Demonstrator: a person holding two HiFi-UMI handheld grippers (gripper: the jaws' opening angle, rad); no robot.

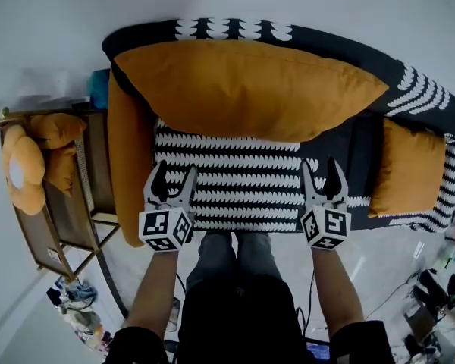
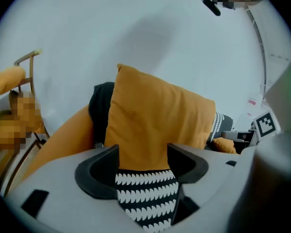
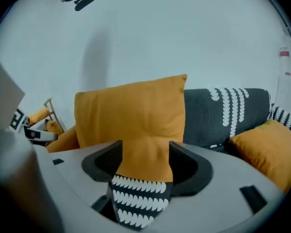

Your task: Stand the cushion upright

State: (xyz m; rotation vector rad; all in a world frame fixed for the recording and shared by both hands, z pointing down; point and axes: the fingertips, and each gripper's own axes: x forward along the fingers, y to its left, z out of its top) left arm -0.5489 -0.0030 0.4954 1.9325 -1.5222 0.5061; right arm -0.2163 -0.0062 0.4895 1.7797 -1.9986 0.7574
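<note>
left gripper (image 1: 174,171): jaws apart, nothing between the pads; hangs over the front of the seat, short of the cushion.
right gripper (image 1: 321,165): same, jaws apart and empty, well right of the left one.
sofa seat (image 1: 243,192): black-and-white patterned fabric under both grippers, bare in between, so nothing blocks the approach.
large orange cushion (image 1: 246,89): on the seat's rear, standing on its long edge and leaning on the backrest. Looks roughly upright already, a bit skewed in the left gripper view.
handling: likely soft, light and floppy; the fabric should grip well and nothing looks fragile. It will sag if pinched at one point.
hold: I'd take both ends at once, near the corners or the lower edge, one gripper each.
orange side bolster (image 1: 129,165): lies along the left arm, close to the cushion's left end, so that corner is tight.
small orange cushion (image 1: 406,165): right end of the sofa, apart from the big one.
backrest (image 1: 334,45): dark, directly behind, gives support.
side rack (image 1: 61,233): left of the sofa, holds orange plush; out of the way.
</note>
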